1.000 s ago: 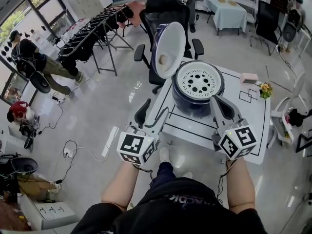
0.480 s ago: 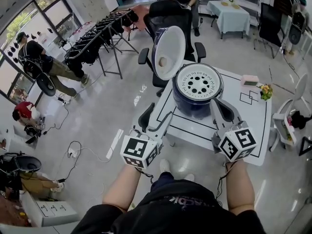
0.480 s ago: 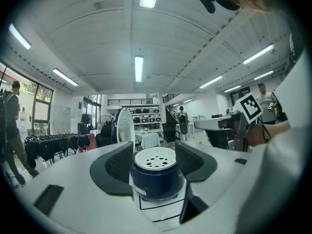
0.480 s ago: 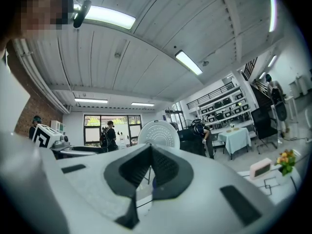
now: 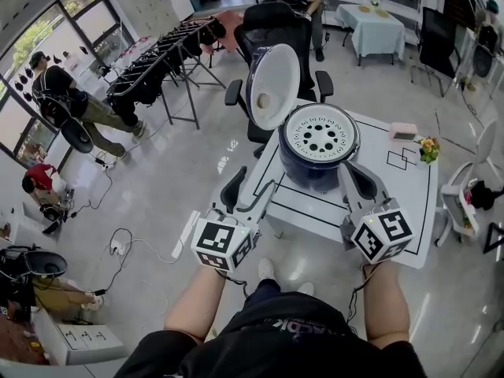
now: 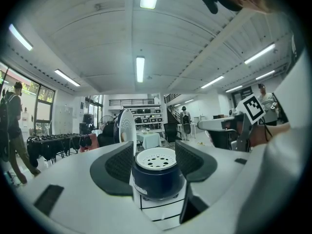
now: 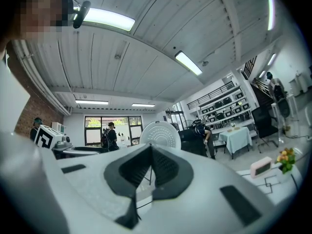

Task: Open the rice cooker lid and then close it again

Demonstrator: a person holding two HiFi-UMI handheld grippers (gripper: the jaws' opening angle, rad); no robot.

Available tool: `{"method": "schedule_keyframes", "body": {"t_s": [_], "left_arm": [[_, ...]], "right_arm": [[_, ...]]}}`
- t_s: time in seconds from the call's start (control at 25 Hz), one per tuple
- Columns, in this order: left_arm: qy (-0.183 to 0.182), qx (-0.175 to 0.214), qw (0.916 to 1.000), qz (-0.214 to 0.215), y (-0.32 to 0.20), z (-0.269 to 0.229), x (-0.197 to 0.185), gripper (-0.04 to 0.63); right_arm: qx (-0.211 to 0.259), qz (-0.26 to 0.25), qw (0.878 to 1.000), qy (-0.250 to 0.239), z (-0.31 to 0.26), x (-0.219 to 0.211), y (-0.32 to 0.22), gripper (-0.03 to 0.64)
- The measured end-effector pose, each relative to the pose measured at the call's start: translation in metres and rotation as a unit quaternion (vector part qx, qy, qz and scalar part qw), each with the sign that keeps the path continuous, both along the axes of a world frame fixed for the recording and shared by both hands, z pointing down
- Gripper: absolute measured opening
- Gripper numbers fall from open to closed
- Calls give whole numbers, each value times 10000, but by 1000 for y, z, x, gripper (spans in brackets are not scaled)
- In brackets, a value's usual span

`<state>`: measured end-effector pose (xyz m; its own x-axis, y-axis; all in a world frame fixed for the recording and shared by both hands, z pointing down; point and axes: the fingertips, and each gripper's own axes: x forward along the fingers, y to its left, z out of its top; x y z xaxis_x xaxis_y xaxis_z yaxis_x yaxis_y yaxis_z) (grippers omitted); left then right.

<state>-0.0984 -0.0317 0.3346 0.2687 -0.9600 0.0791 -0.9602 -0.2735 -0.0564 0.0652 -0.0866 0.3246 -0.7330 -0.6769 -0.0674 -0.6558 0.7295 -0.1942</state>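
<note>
While the lid (image 5: 273, 85) stands upright exactly as a second ago, head view puts the rice cooker (image 5: 319, 152) toward the surface's (image 5: 409, 211) left edge. Opening's done, closing remains! Left gripper (image 5: 246, 189) and right gripper (image 5: 354, 172) hang at the near edge. Left gripper view: fingers wide apart, empty, clear room ahead. Right gripper view: fingers pressed together, holding nothing.
</note>
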Motion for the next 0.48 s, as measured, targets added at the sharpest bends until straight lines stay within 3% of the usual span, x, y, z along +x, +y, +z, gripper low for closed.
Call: {"method": "schedule_keyframes", "body": {"t_s": [0.48], "left_arm": [[115,123,9998,48,-10,-9,-4,262]], "right_arm": [[39,110,9999,21,-6,6,-3,2]]}}
